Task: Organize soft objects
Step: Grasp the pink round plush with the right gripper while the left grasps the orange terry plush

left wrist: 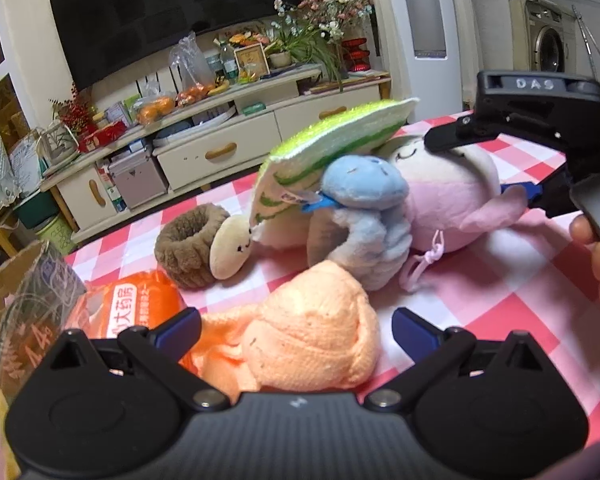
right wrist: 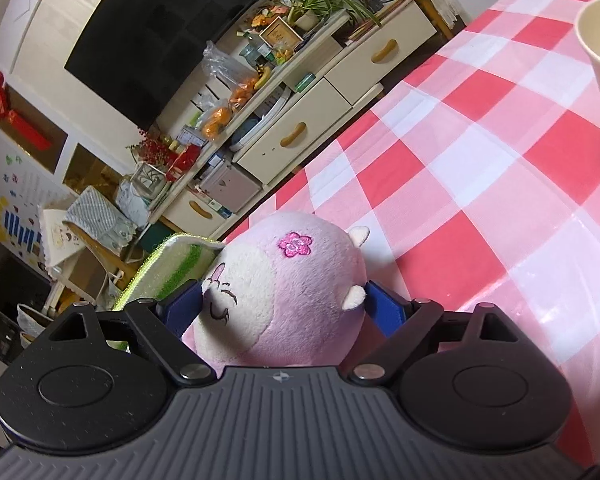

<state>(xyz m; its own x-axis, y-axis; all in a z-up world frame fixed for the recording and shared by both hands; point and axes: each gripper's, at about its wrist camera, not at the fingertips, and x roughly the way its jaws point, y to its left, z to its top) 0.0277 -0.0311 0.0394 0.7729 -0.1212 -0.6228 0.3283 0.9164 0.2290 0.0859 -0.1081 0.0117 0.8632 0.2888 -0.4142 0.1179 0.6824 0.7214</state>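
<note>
The right gripper point(right wrist: 284, 304) squeezes the pink plush point(right wrist: 284, 280), low in the middle of the frame. The left gripper point(left wrist: 296, 330) is wide open around the peach knit point(left wrist: 312, 344). Squeeze softly and lift the plush straight up.

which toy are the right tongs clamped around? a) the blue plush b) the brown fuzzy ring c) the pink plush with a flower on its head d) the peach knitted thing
c: in the right wrist view the right tongs have their blue pads pressed against both sides of the pink plush, which bears a magenta flower; the left wrist view shows the same grip, while the left tongs stand open around the peach knitted thing.
</note>
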